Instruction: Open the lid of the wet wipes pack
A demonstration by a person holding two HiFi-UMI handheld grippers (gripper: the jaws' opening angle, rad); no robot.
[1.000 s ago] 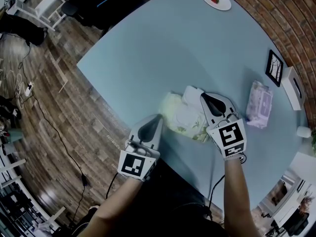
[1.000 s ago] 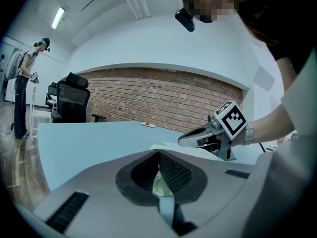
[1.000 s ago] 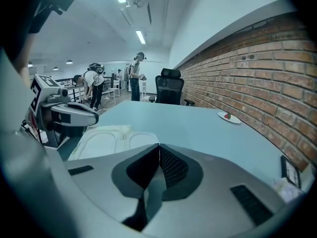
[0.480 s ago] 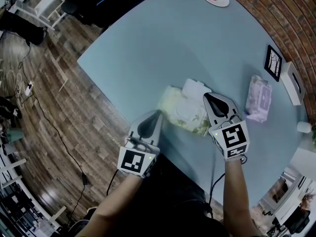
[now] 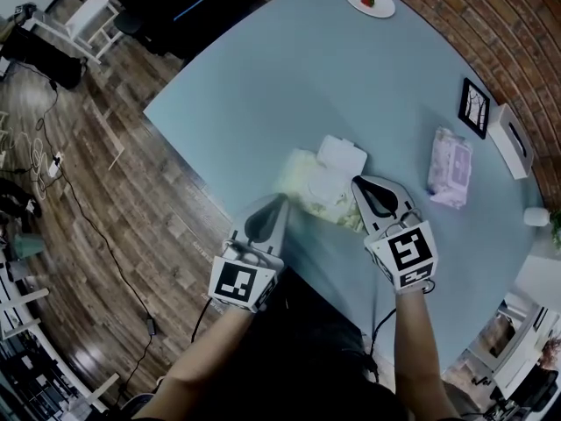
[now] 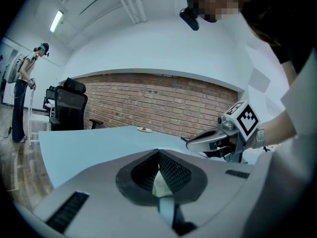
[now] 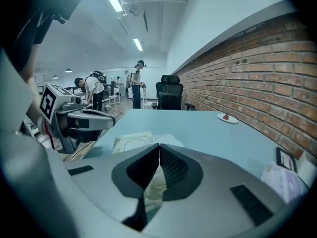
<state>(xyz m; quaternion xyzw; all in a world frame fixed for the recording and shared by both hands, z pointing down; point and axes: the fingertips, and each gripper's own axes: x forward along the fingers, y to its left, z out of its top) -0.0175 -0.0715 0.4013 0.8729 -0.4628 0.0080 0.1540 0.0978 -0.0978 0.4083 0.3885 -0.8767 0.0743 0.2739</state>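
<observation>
A pale yellow-green wet wipes pack [image 5: 308, 185] lies on the blue table [image 5: 263, 77] near its front edge. Its white lid [image 5: 342, 156] is flipped open and lies back flat on the far side. My right gripper [image 5: 357, 181] is shut and empty, its tips just off the lid's near-right corner, slightly above the pack. My left gripper [image 5: 282, 200] is shut too, tips at the pack's near-left edge; whether it pinches the wrapper is not visible. In the right gripper view the pack [image 7: 130, 143] shows past the closed jaws, with the left gripper [image 7: 115, 123] beside it.
A purple wipes pack [image 5: 450, 167], a framed picture [image 5: 473, 108] and a white box [image 5: 513, 140] sit at the right. A plate with a strawberry [image 5: 369, 1] is at the far edge. Wooden floor lies left of the table. People [image 7: 94, 90] stand far off.
The right gripper has drawn back from the lid toward me and risen a little. The lid now lies fully open. The left gripper has stayed put.
</observation>
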